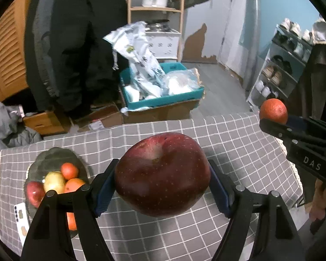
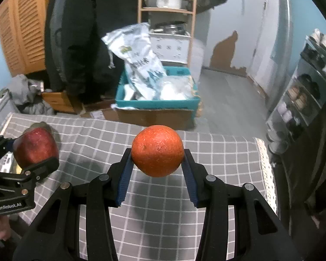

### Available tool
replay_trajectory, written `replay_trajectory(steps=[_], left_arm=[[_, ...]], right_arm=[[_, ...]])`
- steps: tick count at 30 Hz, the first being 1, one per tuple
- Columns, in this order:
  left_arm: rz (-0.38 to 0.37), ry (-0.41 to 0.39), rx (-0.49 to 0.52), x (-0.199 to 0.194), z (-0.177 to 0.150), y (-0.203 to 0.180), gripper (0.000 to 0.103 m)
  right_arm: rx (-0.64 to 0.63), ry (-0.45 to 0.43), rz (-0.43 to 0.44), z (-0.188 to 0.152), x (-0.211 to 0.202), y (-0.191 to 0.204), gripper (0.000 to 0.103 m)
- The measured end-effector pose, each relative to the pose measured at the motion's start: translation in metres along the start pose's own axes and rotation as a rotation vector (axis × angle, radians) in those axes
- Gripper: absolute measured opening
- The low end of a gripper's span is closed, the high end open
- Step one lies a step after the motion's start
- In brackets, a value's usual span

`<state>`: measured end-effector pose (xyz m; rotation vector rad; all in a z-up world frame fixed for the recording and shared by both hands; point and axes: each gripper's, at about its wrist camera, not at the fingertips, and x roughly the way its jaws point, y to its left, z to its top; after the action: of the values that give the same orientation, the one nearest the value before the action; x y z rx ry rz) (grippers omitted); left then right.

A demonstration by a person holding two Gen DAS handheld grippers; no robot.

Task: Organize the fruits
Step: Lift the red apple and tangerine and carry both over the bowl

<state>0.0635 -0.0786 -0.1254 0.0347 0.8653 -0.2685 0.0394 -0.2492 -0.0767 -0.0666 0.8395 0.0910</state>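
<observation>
My left gripper (image 1: 163, 180) holds an apple (image 1: 163, 174) above the table (image 1: 228, 152). To its right, my right gripper (image 2: 157, 163) holds an orange (image 2: 157, 154), also above the table. A bowl (image 1: 54, 156) with fruits stands on the table at the left. Behind the table, on the floor, a box (image 1: 163, 111) carries a crate (image 1: 173, 100) with bags in it.

My left gripper (image 1: 163, 174) is full of a red apple (image 1: 163, 176), my right gripper (image 2: 157, 154) full of an orange (image 2: 157, 151), so both carry bulk in front. Under them the checked tablecloth (image 1: 228, 152) lies bare across the middle and right. On the left a glass bowl (image 1: 54, 156) of fruit blocks the way, with a white card (image 1: 21, 221) just beside it.
</observation>
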Motion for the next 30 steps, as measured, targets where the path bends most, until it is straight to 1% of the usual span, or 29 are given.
replay_trajectory(steps=[4, 10, 20, 28, 30], left_arm=[[0.022, -0.03, -0.019, -0.018, 0.0, 0.018, 0.079], [0.054, -0.047, -0.07, -0.032, -0.004, 0.047, 0.079], [0.117, -0.046, -0.158, -0.04, -0.02, 0.105, 0.079], [0.181, -0.029, -0.23, -0.043, -0.038, 0.152, 0.079], [0.187, -0.023, -0.247, -0.042, -0.042, 0.162, 0.079]], right_arm=[[-0.03, -0.018, 0.024, 0.007, -0.005, 0.02, 0.044], [-0.066, -0.028, 0.063, 0.016, -0.005, 0.052, 0.044], [-0.11, -0.026, 0.153, 0.035, 0.006, 0.109, 0.044], [-0.177, 0.012, 0.212, 0.04, 0.031, 0.161, 0.044], [-0.19, 0.023, 0.223, 0.041, 0.037, 0.171, 0.044]])
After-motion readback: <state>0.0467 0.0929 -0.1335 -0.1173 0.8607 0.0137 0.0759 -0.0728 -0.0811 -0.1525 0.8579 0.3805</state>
